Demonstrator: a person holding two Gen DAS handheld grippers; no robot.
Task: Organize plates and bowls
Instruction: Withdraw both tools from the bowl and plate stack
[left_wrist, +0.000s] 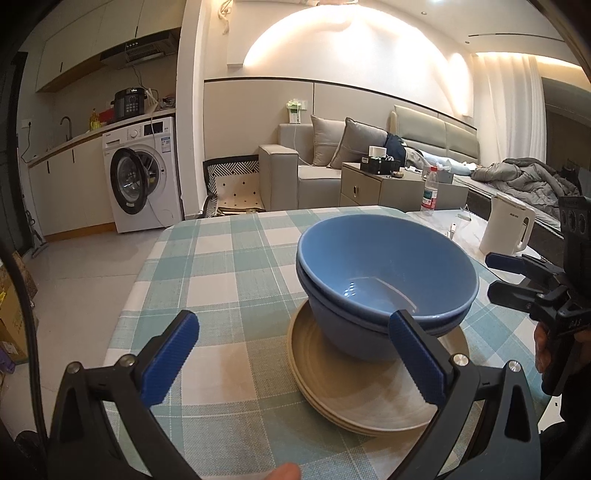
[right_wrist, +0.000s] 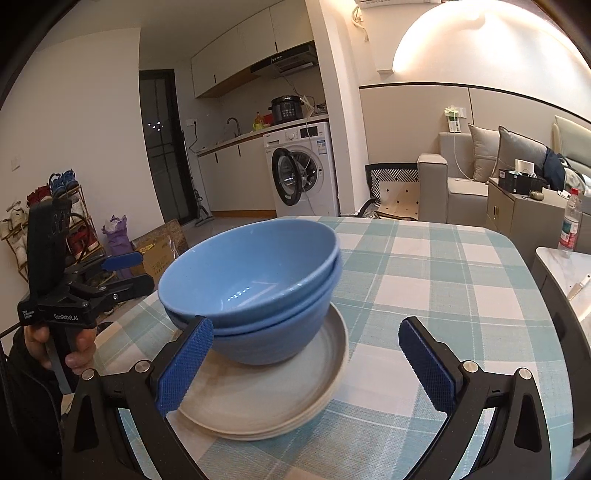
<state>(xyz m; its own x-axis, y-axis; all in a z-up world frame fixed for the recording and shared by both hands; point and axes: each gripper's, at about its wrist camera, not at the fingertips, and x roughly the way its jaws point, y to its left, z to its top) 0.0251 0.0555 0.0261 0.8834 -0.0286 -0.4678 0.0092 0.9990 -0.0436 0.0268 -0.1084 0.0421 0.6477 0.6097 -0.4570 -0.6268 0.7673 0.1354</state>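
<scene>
Two nested blue bowls (left_wrist: 384, 266) sit on a stack of beige plates (left_wrist: 354, 402) on the checked tablecloth (left_wrist: 221, 273). My left gripper (left_wrist: 291, 343) is open and empty, just in front of the stack; its right finger overlaps the bowls' near rim in the image. In the right wrist view the bowls (right_wrist: 251, 273) and plates (right_wrist: 266, 402) are left of centre. My right gripper (right_wrist: 306, 350) is open and empty, its left finger beside the bowls. Each gripper shows in the other's view: the right one (left_wrist: 517, 277) and the left one (right_wrist: 122, 273).
A white kettle (left_wrist: 509, 225) and a water bottle (left_wrist: 430, 192) stand on a marble side table to the right. Beyond the table are a sofa (left_wrist: 332, 162), a washing machine (left_wrist: 144, 177) and a shoe rack (right_wrist: 55, 218). The table's far edge (left_wrist: 288, 210) is near.
</scene>
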